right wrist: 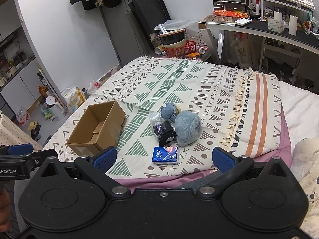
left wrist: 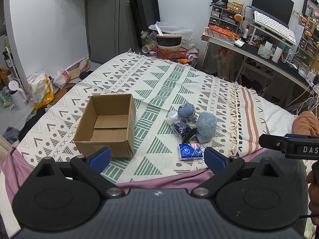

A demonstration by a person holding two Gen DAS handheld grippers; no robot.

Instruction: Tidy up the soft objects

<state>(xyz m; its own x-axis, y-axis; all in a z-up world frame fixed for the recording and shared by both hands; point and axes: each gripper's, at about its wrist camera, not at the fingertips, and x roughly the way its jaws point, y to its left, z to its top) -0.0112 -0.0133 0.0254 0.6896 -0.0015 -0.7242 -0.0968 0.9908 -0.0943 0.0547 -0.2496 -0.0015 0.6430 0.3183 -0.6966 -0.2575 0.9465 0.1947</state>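
Note:
An open, empty cardboard box stands on the patterned bed cover. To its right lies a small heap: a fluffy blue-grey plush, a round denim-blue soft piece, a clear bag with dark contents and a blue tissue pack. My left gripper is open near the bed's front edge, nothing between its blue pads. My right gripper is open too, hovering short of the tissue pack.
The bed cover has a fringed seam on the right. A cluttered desk stands at the far right, a red basket with bowls beyond the bed's far end, bags on the floor at left. A hand shows at the right edge.

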